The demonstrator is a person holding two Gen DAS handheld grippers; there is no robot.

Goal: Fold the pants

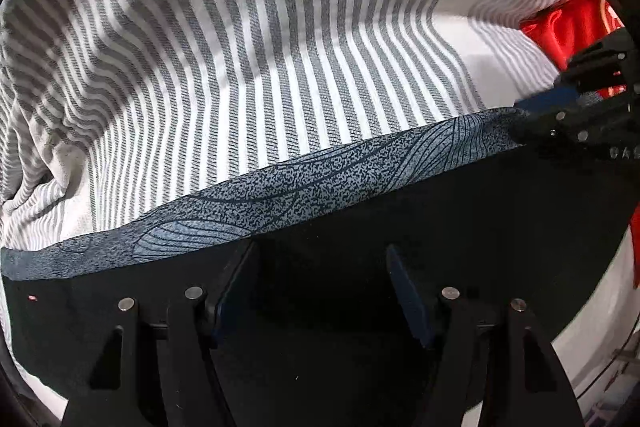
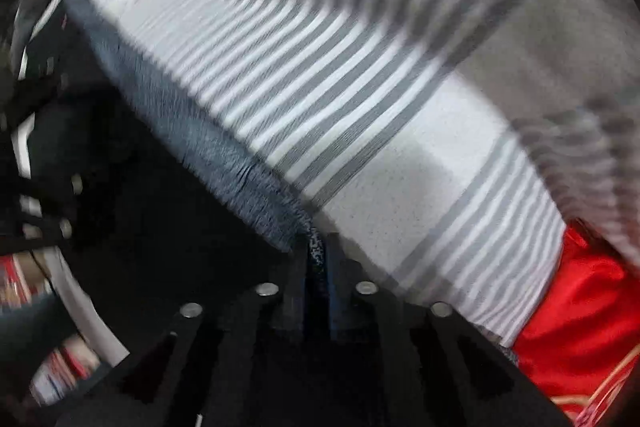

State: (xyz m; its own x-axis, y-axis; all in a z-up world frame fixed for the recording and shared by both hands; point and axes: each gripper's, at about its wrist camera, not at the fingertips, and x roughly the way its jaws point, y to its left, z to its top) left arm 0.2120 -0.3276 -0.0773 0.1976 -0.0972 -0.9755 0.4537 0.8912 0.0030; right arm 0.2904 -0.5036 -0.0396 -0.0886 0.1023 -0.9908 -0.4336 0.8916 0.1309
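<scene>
pants (image 1: 280, 183): on sheet (image 1: 280, 47), lower frame | red cloth (image 1: 576, 23): on sheet, right edge | right tongs (image 2: 318, 259): at pants' right end

Black left claw (image 1: 320, 281), blue finger pads (image 1: 410, 301), silver rivets, matching right claw (image 2: 318, 267)

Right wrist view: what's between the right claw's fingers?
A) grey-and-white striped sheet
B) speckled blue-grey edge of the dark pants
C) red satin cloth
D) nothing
B: the right claw has its fingers closed on the speckled blue-grey edge of the dark pants; the grey-and-white striped sheet lies beyond.
</scene>
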